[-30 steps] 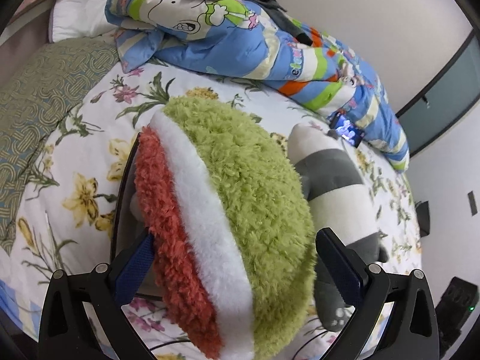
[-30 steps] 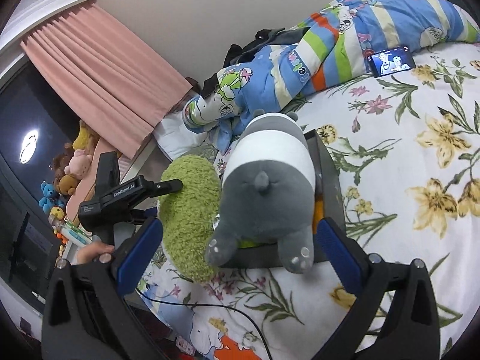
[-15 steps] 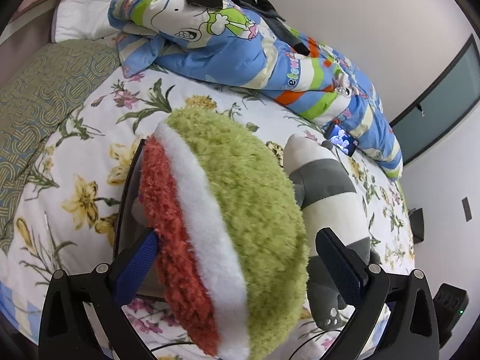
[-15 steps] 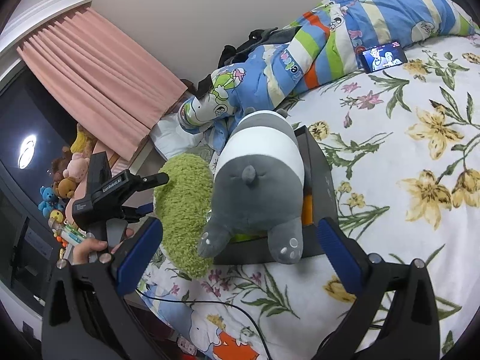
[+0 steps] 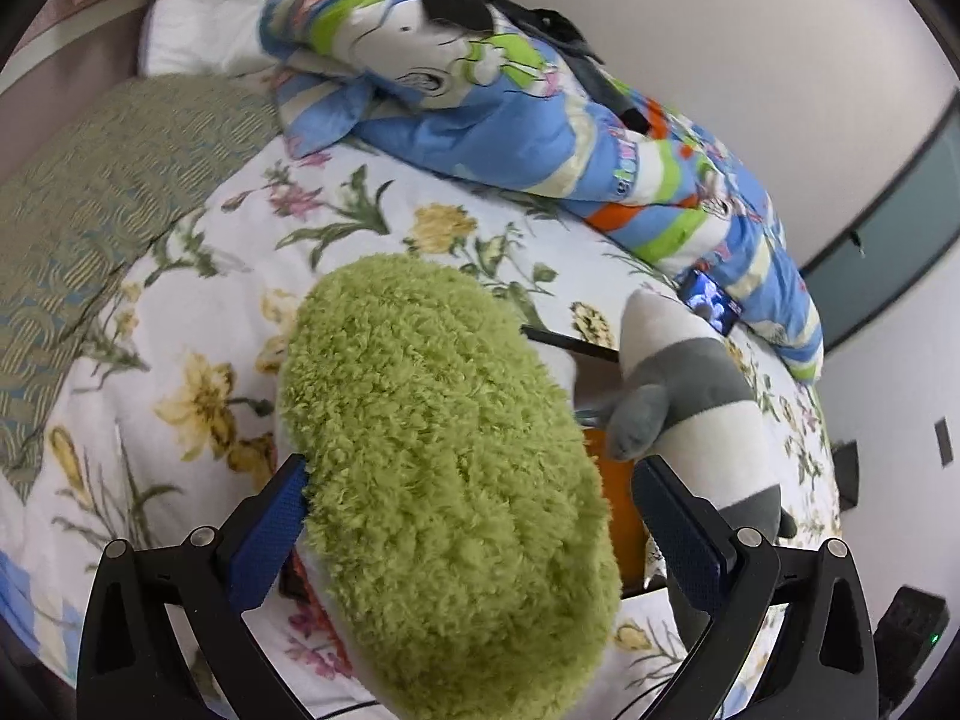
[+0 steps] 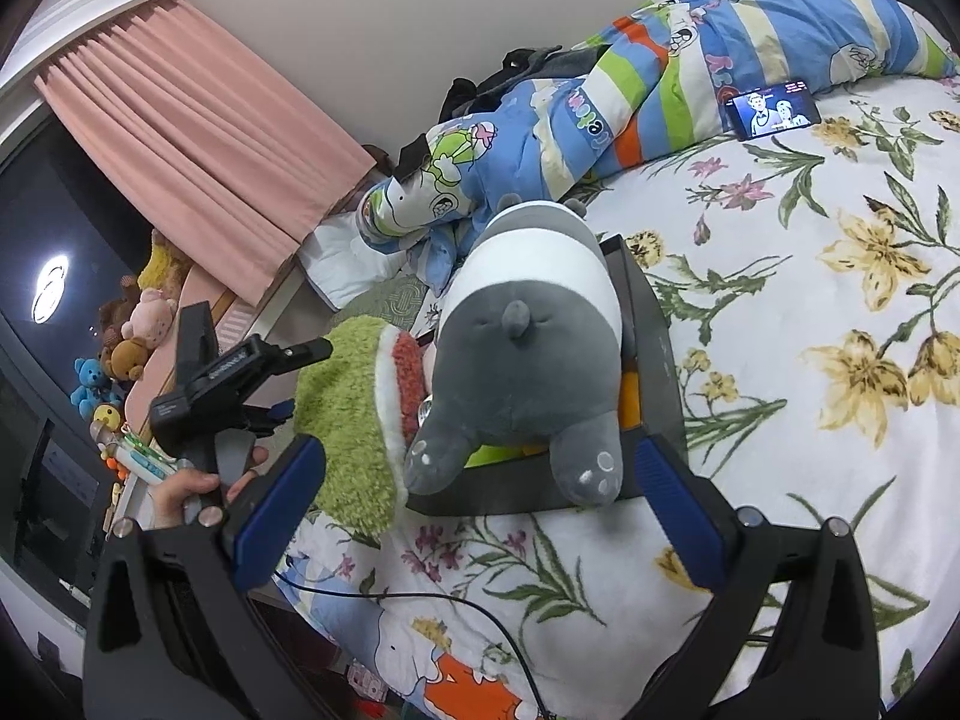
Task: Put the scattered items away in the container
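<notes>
The left gripper [image 5: 468, 534] has its blue-padded fingers [image 5: 270, 531] spread wide on either side of the green watermelon plush [image 5: 444, 462], the near end of the toy filling the gap; whether the pads actually press the fur cannot be told from either view. A second ago this plush showed its red and white face to the left wrist camera; now only the shaggy green rind faces it, so the toy has rolled over and tipped toward the dark container [image 6: 651, 324], against whose left edge it leans. The right gripper [image 6: 480, 495] is likewise wide open, its fingers apart and clear of the grey-and-white panda plush [image 6: 528, 348], which lies belly-down across the top of the container with its hind paws hanging over the near wall and something orange and yellow showing beneath it. The right wrist view has drawn back a little over the last second, with the panda unmoved in its place. My reading is that the panda is delivered and released, while the watermelon is only half in: it overhangs the container's left side onto the floral bedspread [image 6: 840, 360], and probably needs a further push or a regrip to seat it beside the panda. Farther out, a striped cartoon quilt [image 6: 690, 54] is bunched along the bed's far edge with a lit phone [image 6: 771, 108] propped against it.
</notes>
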`<control>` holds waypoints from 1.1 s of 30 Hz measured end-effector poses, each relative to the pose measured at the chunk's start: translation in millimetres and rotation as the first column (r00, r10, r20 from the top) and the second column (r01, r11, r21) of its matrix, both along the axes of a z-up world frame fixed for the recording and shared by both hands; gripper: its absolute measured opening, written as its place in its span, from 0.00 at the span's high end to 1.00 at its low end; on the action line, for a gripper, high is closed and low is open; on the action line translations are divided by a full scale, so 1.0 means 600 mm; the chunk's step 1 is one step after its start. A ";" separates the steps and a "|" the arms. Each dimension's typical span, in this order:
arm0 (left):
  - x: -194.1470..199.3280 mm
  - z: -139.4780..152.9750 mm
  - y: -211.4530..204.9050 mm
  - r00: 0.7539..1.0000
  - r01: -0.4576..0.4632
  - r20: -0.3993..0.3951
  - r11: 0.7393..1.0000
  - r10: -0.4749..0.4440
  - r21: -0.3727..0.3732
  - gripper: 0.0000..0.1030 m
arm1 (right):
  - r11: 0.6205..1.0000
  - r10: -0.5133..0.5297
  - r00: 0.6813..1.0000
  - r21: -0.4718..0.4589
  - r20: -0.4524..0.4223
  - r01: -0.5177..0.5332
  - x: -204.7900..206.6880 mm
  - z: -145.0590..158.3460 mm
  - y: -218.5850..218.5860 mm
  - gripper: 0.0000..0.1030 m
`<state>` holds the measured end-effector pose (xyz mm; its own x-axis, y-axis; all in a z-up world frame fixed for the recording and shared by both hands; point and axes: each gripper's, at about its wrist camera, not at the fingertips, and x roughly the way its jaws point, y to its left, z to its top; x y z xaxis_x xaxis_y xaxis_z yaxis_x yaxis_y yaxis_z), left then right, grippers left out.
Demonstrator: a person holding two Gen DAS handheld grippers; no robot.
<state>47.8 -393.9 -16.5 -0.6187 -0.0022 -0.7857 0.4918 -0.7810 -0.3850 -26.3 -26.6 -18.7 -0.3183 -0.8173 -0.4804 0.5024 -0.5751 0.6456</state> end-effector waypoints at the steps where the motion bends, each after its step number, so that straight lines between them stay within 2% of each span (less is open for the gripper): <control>1: 0.006 0.003 -0.003 1.000 0.003 -0.020 1.000 -0.003 0.006 0.00 | 1.000 -0.003 1.000 0.002 -0.001 0.003 0.001 -0.001 0.001 0.00; 5: 0.001 0.013 -0.022 0.999 0.011 -0.053 1.000 -0.011 -0.015 0.00 | 1.000 -0.006 1.000 0.000 0.011 0.006 0.004 -0.004 0.000 0.00; 8: -0.022 0.003 -0.034 1.000 0.014 0.011 0.999 -0.013 -0.033 0.00 | 1.000 0.006 1.000 0.009 0.023 -0.006 0.010 -0.011 -0.009 0.00; 10: -0.020 0.003 -0.032 1.000 0.017 0.003 0.999 -0.017 -0.034 0.00 | 1.000 0.015 1.000 0.020 0.018 -0.015 0.016 -0.012 -0.013 0.00; 21: 0.021 0.015 -0.024 1.000 0.018 -0.025 0.999 -0.019 -0.039 0.00 | 0.998 0.041 0.999 0.041 0.019 -0.042 0.028 -0.024 -0.031 0.00; 27: 0.052 0.039 0.004 1.000 0.017 -0.008 0.993 -0.018 -0.117 0.00 | 0.998 0.055 0.998 0.038 -0.001 -0.055 0.040 -0.011 -0.037 0.00; 33: 0.103 0.049 0.045 1.000 0.010 -0.020 0.991 -0.013 -0.133 0.00 | 0.998 0.056 0.998 0.038 -0.023 -0.055 0.063 0.006 -0.031 0.00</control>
<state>109.6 -366.9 13.0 -0.6357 -0.0985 -0.7656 0.4754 -0.8314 -0.2878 11.8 -45.4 -15.3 -0.2851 -0.8156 -0.5034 0.5495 -0.5694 0.6114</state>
